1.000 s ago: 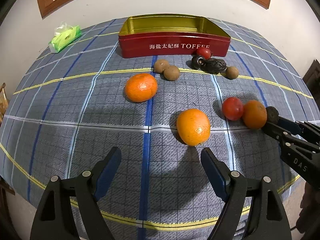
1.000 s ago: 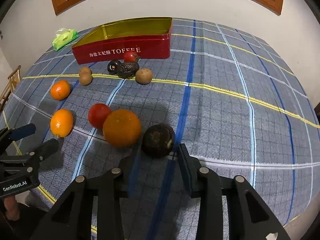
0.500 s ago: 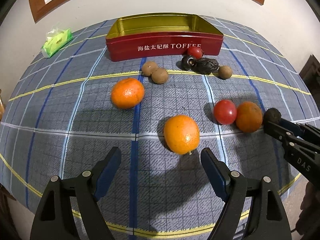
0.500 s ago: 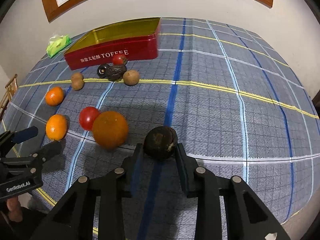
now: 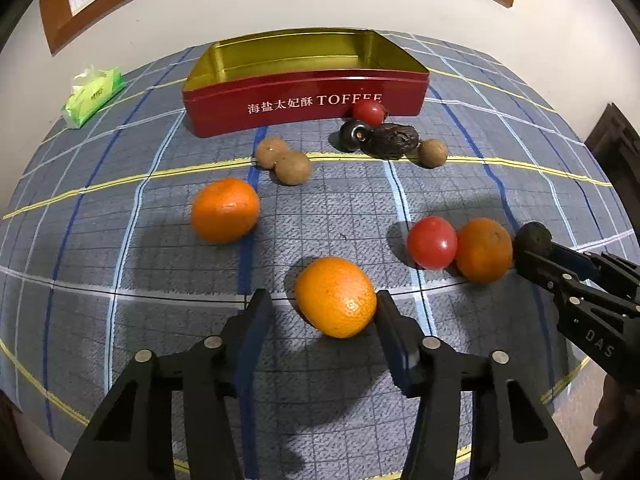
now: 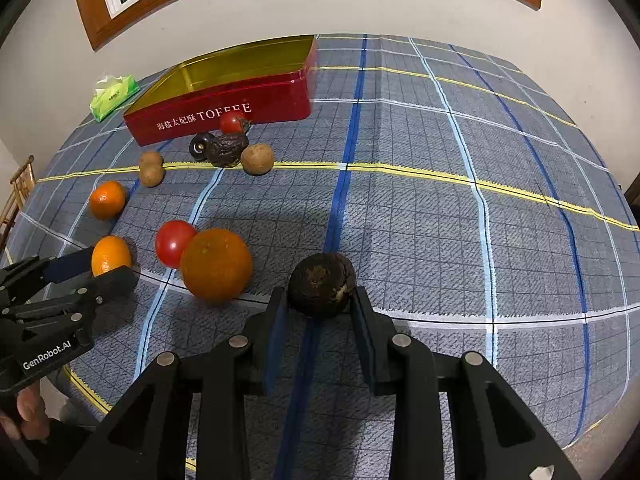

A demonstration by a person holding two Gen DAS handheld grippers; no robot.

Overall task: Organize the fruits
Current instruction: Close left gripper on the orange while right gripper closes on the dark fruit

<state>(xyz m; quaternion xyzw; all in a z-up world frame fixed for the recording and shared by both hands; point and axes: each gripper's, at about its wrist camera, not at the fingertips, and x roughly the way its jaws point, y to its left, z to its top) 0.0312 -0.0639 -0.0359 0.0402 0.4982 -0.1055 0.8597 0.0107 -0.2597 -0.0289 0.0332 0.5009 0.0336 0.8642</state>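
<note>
In the left wrist view, the left gripper (image 5: 322, 312) is seen part open around an orange (image 5: 336, 297). Its right pad touches the fruit's side, while a gap is left at the other pad, so no hold is made yet. The orange rests on the cloth (image 5: 160, 360), near the front edge. A second orange (image 5: 225, 210) lies further back to the left, and a tomato (image 5: 432, 243) touches a darker orange (image 5: 484, 250) to the right. The red tin (image 5: 304, 112) stands open at the far side, apparently with nothing in it. An orange of this kind is judged firm, fairly light and round, with a dimpled skin that should grip well. It would best be taken across its widest part, since a hold above or below that may let it roll out. The tomato is judged soft and smooth, so only light pressure would suit it.

In the right wrist view, the right gripper (image 6: 320, 312) is seen closed on a dark round fruit (image 6: 322, 285), both pads pressed to its sides near the middle. Whether it is lifted clear of the cloth cannot be told. Its skin looks rough and wrinkled, so slipping is judged unlikely, though a shrivelled fruit may give under a hard squeeze. The tin lies well apart, up to the left.
</note>
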